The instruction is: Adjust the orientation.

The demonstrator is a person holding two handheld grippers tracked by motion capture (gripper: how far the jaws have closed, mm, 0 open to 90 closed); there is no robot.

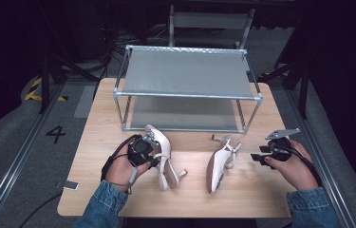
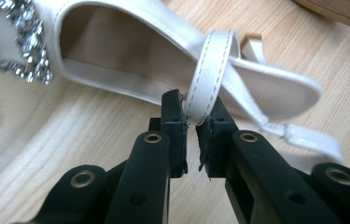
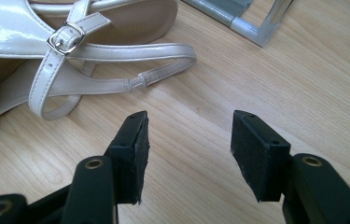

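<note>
The left claw [image 2: 191, 119] is pinched nearly shut on the white strap [image 2: 208, 74] of the left shoe [image 1: 161, 156], with the strap loop standing between the 2 black pads and only a thin slit left below it. In the left gripper view the shoe lies on its side just beyond the claw tips, its open inside facing the camera and a sparkling buckle ornament [image 2: 18, 46] at the toe end, far left. From the high view the left hand [image 1: 121, 168] holds that claw against the shoe's middle, near the counter's [image 1: 190, 194] front left part.

The right claw [image 3: 189, 140] stands wide, its 2 pads well apart, with bare wood between them and nothing touched. The right shoe [image 3: 46, 56] lies just ahead and to the left of it in the right gripper view, its thin straps and small metal buckle [image 3: 63, 37] spread on the counter, apart from the claw. In the high view the right hand [image 1: 292, 164] holds this claw near the counter's right edge, pointing toward the right shoe, which lies near the middle with its toe toward the person and its heel toward the rack.

Farther back, a 2-tier metal shoe rack [image 1: 187, 90] with grey fabric shelves stands on the counter's far half.
</note>
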